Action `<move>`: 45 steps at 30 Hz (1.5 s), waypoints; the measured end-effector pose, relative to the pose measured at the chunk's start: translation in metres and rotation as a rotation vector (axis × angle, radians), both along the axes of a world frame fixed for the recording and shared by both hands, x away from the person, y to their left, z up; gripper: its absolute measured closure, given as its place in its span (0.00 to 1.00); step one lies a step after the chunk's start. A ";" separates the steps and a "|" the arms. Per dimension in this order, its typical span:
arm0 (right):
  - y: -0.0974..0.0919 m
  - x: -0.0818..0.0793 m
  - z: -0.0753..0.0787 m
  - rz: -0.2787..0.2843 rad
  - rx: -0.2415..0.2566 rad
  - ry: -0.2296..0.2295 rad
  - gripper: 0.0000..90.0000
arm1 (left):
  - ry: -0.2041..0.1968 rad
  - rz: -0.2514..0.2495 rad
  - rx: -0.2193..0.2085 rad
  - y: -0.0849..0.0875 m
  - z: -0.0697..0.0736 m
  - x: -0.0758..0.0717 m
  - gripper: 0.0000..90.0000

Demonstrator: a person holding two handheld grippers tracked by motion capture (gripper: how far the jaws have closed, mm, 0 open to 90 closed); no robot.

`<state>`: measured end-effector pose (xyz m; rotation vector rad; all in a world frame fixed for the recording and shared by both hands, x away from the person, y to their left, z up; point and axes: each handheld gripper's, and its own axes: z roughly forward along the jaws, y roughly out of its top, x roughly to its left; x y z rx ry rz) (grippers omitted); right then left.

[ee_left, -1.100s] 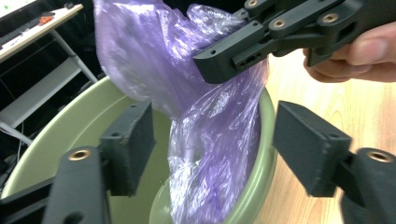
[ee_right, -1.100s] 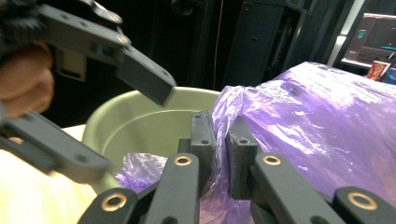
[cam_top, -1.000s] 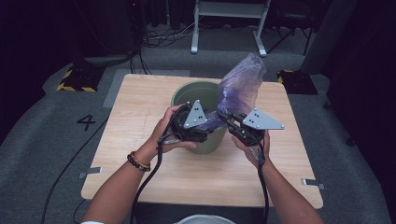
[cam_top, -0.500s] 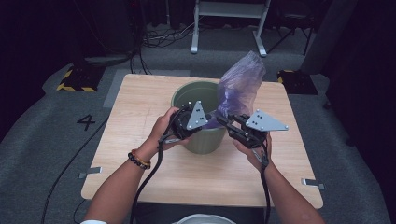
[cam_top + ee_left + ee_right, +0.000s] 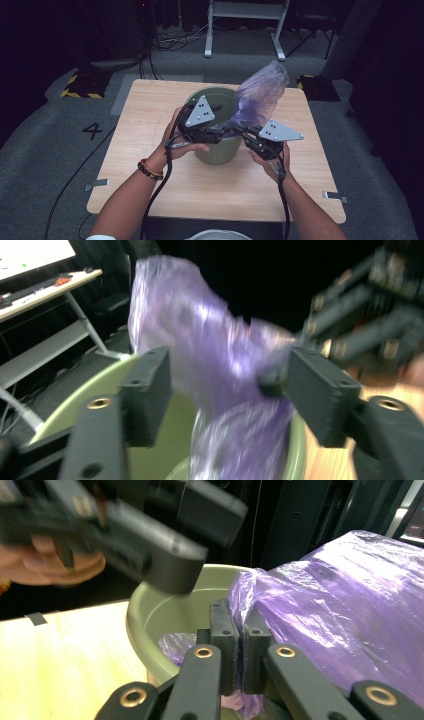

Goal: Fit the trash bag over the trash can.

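Bag (image 5: 260, 95): you are clenching it in your right gripper (image 5: 239, 131) over the bin (image 5: 215, 150), mid-desk; left gripper (image 5: 220, 134) has just been opening, straddling it ungripped.

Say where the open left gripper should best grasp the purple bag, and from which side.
Probably the loose film just above the bin rim, beside the right gripper, which is shut on the bag. In the left gripper view the bag hangs between the open jaws, so come in level from the left.
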<state>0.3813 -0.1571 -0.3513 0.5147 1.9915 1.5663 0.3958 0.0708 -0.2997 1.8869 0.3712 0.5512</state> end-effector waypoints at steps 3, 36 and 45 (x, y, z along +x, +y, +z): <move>0.005 -0.001 -0.002 -0.011 -0.027 -0.021 0.96 | 0.013 -0.002 0.006 -0.009 0.005 0.005 0.37; -0.063 -0.018 -0.005 -0.122 -0.023 -0.022 0.39 | -0.042 0.062 0.110 0.030 -0.012 0.018 1.00; -0.087 -0.008 -0.035 -0.217 -0.084 -0.014 0.32 | -0.024 0.097 0.115 0.053 -0.025 0.022 1.00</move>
